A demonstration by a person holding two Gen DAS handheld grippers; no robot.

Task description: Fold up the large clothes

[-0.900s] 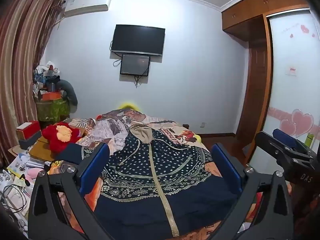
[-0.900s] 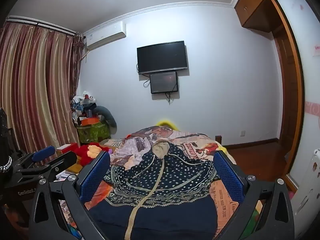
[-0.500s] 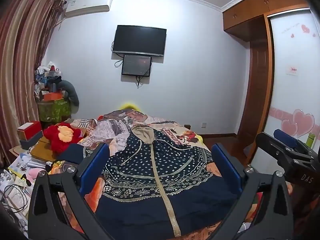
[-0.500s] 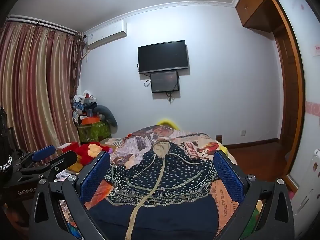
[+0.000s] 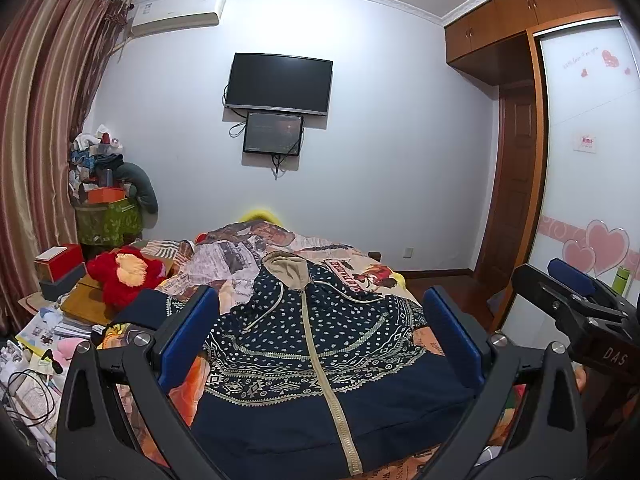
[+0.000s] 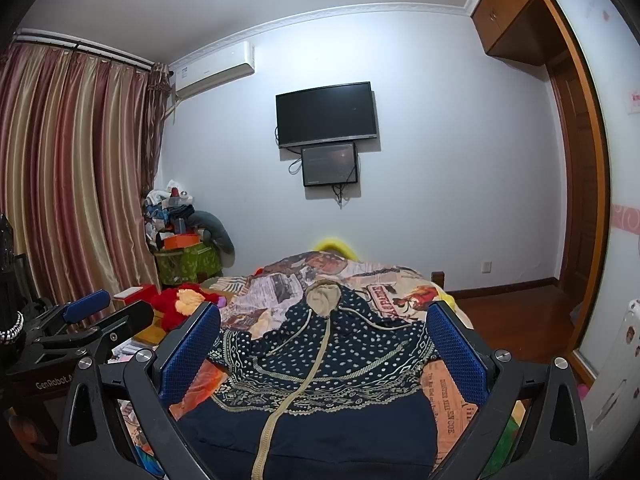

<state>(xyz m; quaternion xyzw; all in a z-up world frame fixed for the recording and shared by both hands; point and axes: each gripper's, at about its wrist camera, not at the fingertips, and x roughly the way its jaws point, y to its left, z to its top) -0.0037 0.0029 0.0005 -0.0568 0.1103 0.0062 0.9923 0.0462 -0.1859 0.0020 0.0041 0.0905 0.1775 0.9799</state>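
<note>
While both grippers hang above the near end of the bed [image 5: 434, 346], a navy zip-front hooded jacket [image 5: 320, 344] lies spread face up across the bedcover, its tan-lined hood [image 5: 286, 270] at the end of the bed farthest from the cameras and its plain dark hem toward them. A beige zipper [image 5: 320, 364] runs the length of the jacket, straight in the left wrist view and kinked to one side low down in the right wrist view. White dots cover the jacket's upper part, and bands of pale geometric pattern cross it below.

The left gripper [image 5: 320, 332] has its blue-padded fingers [image 5: 188, 336] spread wide, nothing between them, clear above the jacket. The right gripper [image 6: 324, 350] is likewise wide apart and empty over the jacket; its side shows at the right edge of the left wrist view, and the left one appears at the left edge of the right wrist view.

Beside the bed, on the curtain side, a red plush toy [image 5: 122, 274] sits among books and clutter. Beyond the far end of the bed, a dark television [image 5: 279, 83] hangs on the wall with a smaller screen [image 5: 273, 133] just below it. An air conditioner [image 5: 178, 10] is mounted high on the wall, toward the striped curtains [image 5: 40, 120] from the television. On the other side of the bed stands a wooden wardrobe [image 5: 520, 8]
</note>
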